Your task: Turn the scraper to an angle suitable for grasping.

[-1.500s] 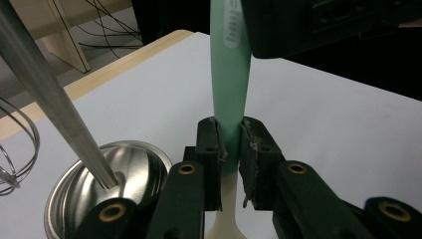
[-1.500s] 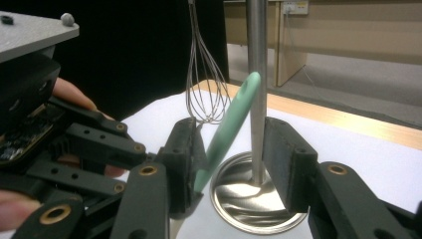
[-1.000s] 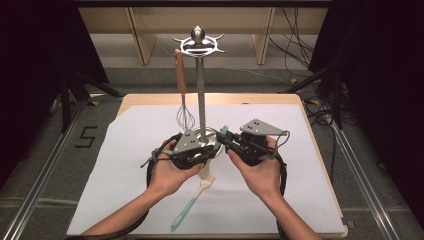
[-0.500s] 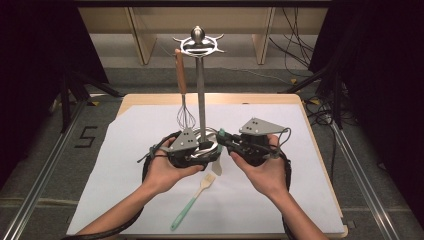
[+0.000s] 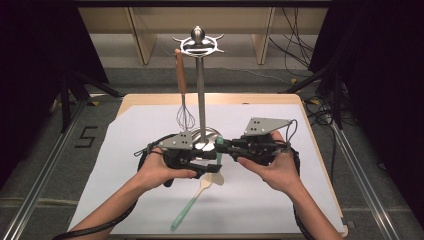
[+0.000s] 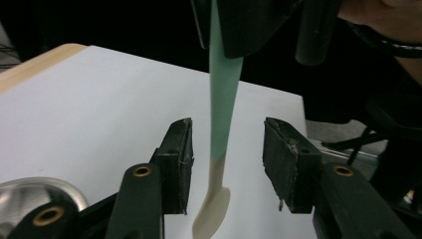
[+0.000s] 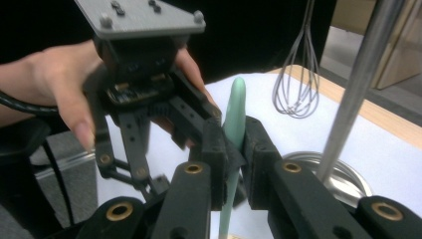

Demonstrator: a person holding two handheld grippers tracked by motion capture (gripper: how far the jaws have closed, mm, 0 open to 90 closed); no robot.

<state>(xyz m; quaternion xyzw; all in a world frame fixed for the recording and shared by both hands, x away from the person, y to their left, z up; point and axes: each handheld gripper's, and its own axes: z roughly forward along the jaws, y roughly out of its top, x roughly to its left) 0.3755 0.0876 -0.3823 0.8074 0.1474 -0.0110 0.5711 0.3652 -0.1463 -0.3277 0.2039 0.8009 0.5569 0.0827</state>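
- Right gripper (image 7: 234, 144) is clenched on the mint-green handle of the slim spatula with the cream blade (image 6: 224, 99). The handle tip pokes up past its pads, and the blade hangs down over the white paper sheet (image 5: 310, 175).
- Left gripper (image 6: 226, 159): its jaws have just been opening. The spatula's neck stands between the pads, touching neither. So I hold it with one gripper, just in front of the tall chrome utensil stand (image 5: 201, 100).
- Risk: the grip sits near the handle end. The long blade could swing or slide through the pads if I tilt fast.
- Risk: lifting toward the hooks, I could knock the wooden-handled wire whisk (image 5: 184, 117) hanging there, or strike the pole.
- Hard to read: from the high view, the held blade merges with a second green-handled, cream-headed utensil (image 5: 187, 212) lying on the sheet below.
- I cannot make out a hanging hole in the handle tip.
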